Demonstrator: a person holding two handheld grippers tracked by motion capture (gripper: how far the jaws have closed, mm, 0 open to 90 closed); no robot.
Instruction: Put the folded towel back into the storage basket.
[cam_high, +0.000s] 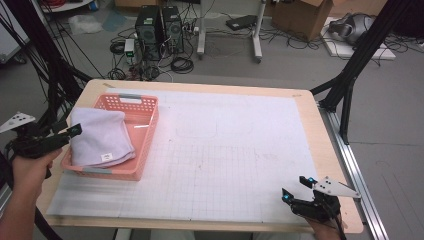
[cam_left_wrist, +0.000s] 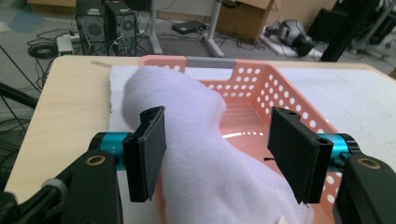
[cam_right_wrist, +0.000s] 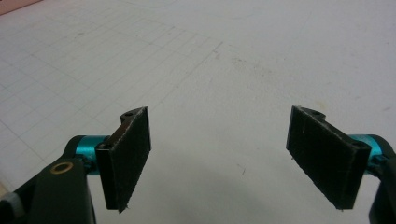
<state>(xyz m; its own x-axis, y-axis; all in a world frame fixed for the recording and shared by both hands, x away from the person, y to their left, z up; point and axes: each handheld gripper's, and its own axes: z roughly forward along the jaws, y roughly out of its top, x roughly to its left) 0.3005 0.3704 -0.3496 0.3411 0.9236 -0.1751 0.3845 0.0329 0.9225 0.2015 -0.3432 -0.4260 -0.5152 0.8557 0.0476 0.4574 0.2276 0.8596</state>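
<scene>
A folded pale lilac towel lies in a pink perforated basket at the table's left side, draping over the basket's near left rim. My left gripper is held at the basket's left edge, open, its jaws spread on either side of the towel's hump without closing on it. My right gripper hovers low over the white grid mat near the table's front right corner, open with nothing between its jaws.
The wooden table is covered by the grid mat. Black frame posts stand at its right and left. Computer towers, cables and a cardboard box sit on the floor beyond the far edge.
</scene>
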